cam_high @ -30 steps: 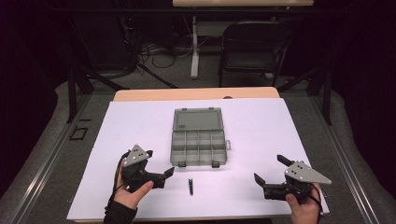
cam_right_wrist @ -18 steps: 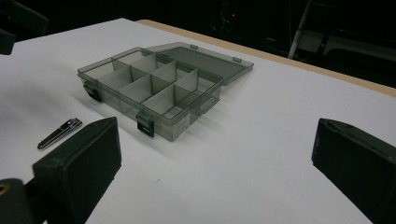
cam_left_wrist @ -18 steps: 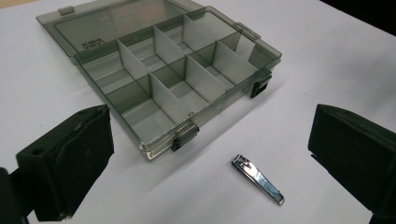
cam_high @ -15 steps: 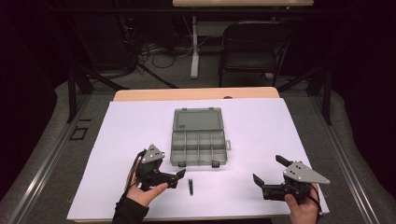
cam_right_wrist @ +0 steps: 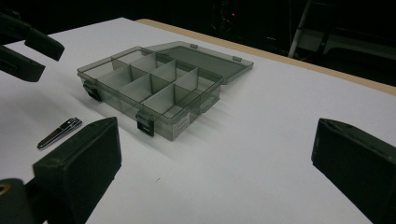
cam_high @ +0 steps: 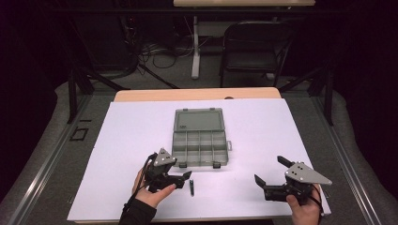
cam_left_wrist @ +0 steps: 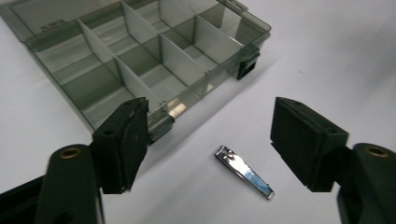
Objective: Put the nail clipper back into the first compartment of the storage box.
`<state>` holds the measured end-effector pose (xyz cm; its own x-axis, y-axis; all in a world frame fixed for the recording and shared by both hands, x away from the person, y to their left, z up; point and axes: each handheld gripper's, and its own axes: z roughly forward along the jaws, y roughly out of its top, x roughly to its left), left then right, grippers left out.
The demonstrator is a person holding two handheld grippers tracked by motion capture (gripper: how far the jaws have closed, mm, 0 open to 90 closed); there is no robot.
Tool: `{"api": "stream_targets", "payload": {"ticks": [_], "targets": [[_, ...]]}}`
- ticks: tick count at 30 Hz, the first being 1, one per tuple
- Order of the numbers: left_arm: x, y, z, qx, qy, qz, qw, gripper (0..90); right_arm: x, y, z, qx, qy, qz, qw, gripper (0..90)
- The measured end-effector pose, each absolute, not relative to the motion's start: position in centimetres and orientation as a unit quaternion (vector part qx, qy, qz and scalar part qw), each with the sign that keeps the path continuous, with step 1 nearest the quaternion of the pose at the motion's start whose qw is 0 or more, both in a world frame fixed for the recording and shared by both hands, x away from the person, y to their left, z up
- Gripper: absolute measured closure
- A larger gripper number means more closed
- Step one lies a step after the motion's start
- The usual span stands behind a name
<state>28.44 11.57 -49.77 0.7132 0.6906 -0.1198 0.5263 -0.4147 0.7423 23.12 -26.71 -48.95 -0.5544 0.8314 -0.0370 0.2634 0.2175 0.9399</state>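
A small metal nail clipper (cam_high: pixel 191 188) (cam_left_wrist: pixel 243 171) (cam_right_wrist: pixel 60 132) lies flat on the white table cover, just in front of an open grey compartment box (cam_high: pixel 201 162) (cam_left_wrist: pixel 210 77) (cam_right_wrist: pixel 182 122) whose compartments look empty. My left gripper (cam_high: pixel 187 177) (cam_left_wrist: pixel 212 126) hovers low over the clipper. Its jaws have just been closing and stand on either side of the clipper without touching it. My right gripper (cam_high: pixel 268 169) (cam_right_wrist: pixel 215 154) rests near the front right of the table, wide open with nothing in it.
The box's clear lid (cam_high: pixel 199 120) lies folded back behind it. The white cover (cam_high: pixel 263 131) spans the tabletop, with a wooden edge (cam_high: pixel 197 94) at the far side. A dark chair (cam_high: pixel 256 42) and cables stand beyond the table.
The left gripper has moved right and slightly down, from left of the clipper to over it, and its jaws have narrowed. The right gripper has stayed put.
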Motion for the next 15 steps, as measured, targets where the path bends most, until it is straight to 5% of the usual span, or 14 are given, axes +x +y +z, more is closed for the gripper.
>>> {"api": "stream_targets", "payload": {"ticks": [15], "targets": [[28.3,9.4,-51.9,0.842,0.381,0.085,0.371,40.3,23.3,-26.8,-49.2,0.378,0.73,0.496,0.28,1.7]]}}
